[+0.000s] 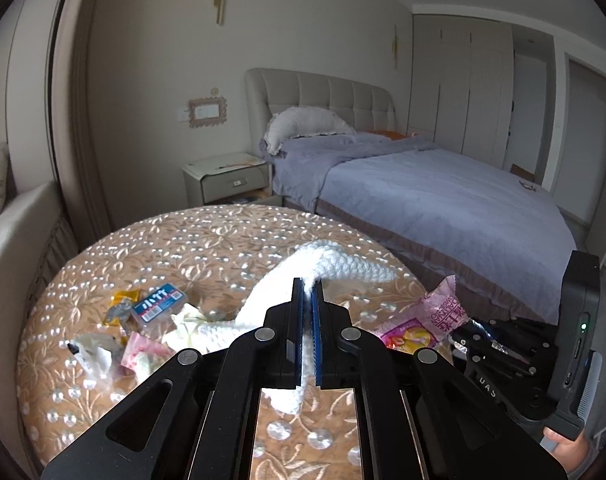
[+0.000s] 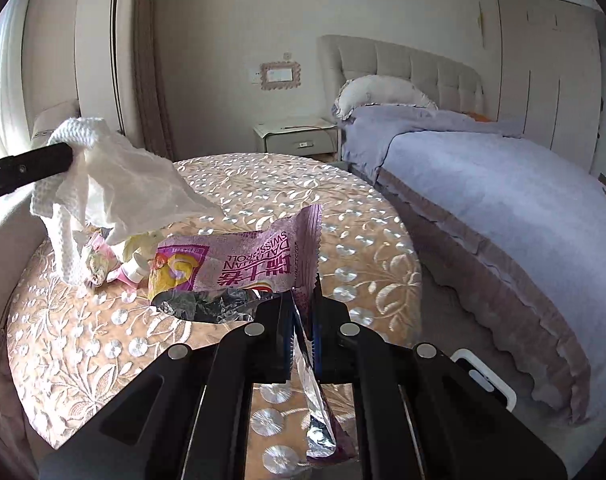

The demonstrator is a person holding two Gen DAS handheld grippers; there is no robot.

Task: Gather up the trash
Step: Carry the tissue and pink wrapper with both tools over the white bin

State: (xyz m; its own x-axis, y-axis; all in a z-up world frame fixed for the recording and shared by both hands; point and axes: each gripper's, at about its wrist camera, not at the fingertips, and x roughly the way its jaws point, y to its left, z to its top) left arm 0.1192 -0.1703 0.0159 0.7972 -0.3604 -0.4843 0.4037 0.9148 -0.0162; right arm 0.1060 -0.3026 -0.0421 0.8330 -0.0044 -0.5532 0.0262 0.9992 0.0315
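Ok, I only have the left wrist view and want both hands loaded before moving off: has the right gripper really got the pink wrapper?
Observer: Yes. The right gripper is shut on one edge of the wrapper; the rest sticks out ahead of it.
Operator: Anything inside it?
Observer: Its open end gapes toward the camera and shows only crumpled foil.
Operator: And how does my tissue hang?
Observer: The tissue droops from the left gripper, with its lower end down at the pile. I cannot tell whether it touches.
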